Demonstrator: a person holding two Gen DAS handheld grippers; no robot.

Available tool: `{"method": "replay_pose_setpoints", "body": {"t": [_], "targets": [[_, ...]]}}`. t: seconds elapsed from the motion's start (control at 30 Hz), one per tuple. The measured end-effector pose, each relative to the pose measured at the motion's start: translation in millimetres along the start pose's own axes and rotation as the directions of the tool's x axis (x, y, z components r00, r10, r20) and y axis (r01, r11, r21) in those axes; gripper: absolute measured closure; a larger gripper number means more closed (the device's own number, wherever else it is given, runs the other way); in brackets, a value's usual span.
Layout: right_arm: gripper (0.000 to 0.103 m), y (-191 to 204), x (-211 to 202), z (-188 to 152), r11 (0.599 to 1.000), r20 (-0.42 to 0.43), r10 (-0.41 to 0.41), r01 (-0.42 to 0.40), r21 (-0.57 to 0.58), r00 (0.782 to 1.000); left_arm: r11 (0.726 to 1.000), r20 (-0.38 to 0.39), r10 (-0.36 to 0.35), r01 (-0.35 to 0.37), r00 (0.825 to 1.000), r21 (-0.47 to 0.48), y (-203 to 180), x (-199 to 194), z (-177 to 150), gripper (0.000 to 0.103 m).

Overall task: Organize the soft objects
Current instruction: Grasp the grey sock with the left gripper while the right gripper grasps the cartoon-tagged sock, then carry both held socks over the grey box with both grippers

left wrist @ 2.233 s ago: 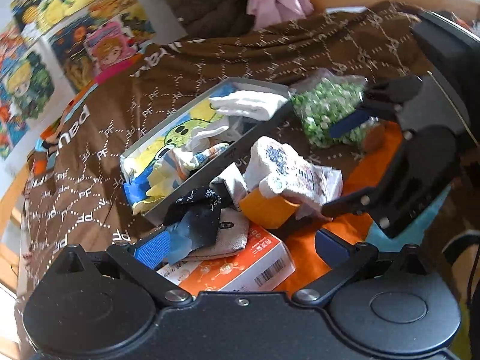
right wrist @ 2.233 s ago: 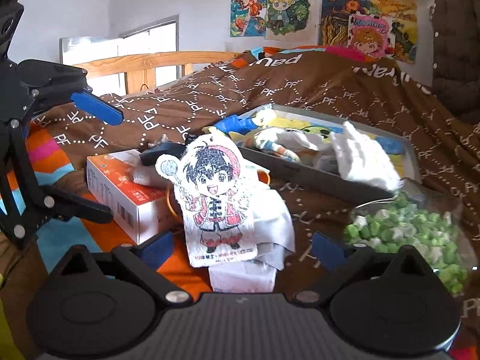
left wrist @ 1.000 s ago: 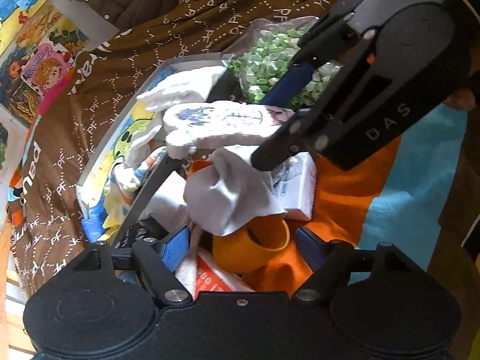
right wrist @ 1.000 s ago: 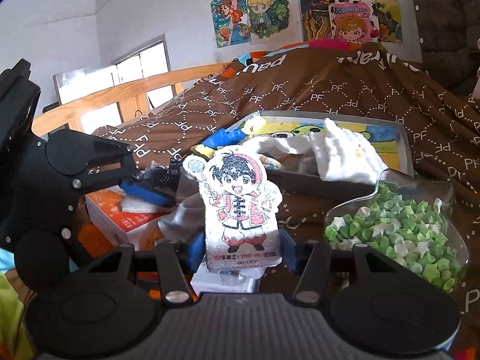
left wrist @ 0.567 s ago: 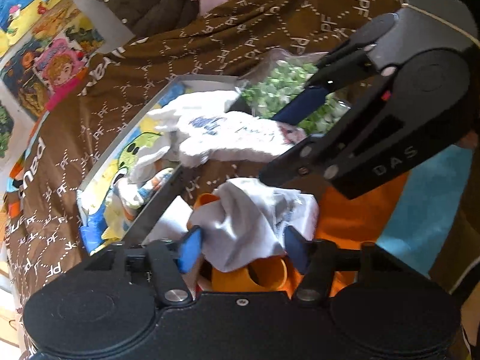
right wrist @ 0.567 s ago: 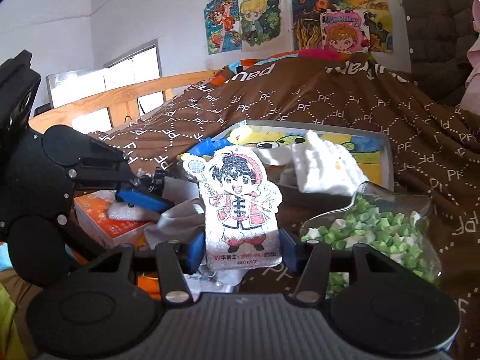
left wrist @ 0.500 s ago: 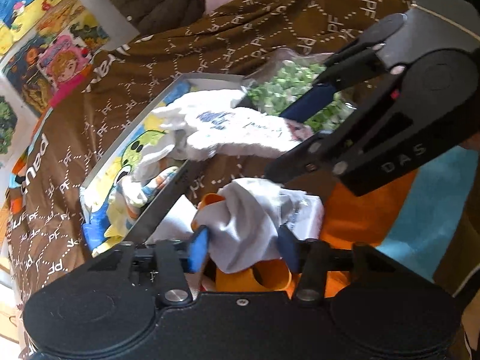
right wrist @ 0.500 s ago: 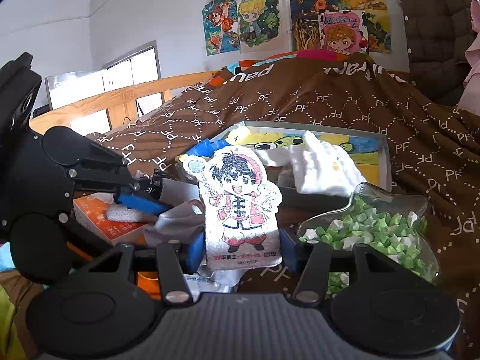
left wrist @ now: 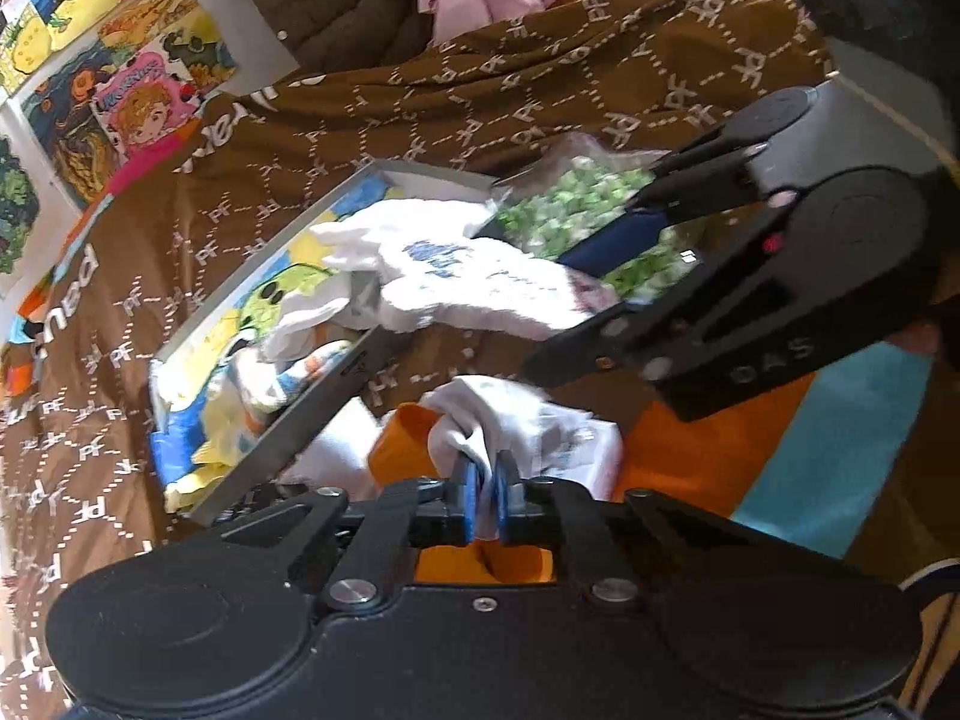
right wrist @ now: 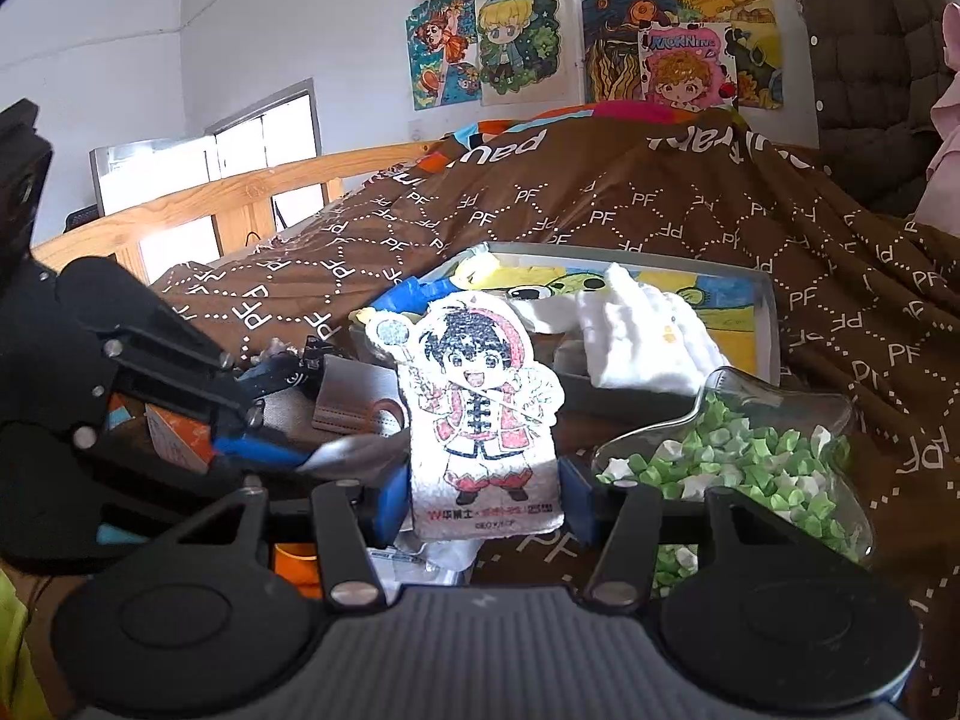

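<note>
Landmark: grey tray (right wrist: 762, 324) on the "PF"-printed brown bedspread (right wrist: 660, 222).

We log the right tool (right wrist: 480, 501), half-open, gripping an upright cartoon-boy towel (right wrist: 480, 420), long axis vertical, just before the tray.

We log the left tool (left wrist: 486, 489), pinched shut on a grey-white cloth (left wrist: 480, 420) over an orange cup (left wrist: 402, 450), beside the tray's near edge.

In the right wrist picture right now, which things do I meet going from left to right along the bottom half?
Left tongs → grey cloth → cartoon towel → white glove → bag of green stars
</note>
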State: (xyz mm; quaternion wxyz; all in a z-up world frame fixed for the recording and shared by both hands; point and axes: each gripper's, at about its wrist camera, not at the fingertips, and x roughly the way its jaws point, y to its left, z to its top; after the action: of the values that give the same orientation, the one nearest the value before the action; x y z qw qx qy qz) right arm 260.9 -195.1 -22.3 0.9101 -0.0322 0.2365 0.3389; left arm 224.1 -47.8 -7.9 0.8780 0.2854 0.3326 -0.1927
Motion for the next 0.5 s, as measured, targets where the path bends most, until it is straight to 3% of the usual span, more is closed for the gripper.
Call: {"method": "replay_pose_setpoints", "body": {"t": [0.3, 0.5], "targets": [[0.046, 3, -3, 2, 0.999, 0.016, -0.014, 0.014, -0.031, 1.000, 0.999, 0.022, -0.032, 0.032, 0.999, -0.008, -12, -12, -6, 0.101], [0.046, 8, -15, 11, 0.997, 0.057, -0.042, 0.045, -0.059, 0.998, 1.000, 0.066, 0.006, -0.007, 0.998, 0.015, -14, -36, -2, 0.102]]}}
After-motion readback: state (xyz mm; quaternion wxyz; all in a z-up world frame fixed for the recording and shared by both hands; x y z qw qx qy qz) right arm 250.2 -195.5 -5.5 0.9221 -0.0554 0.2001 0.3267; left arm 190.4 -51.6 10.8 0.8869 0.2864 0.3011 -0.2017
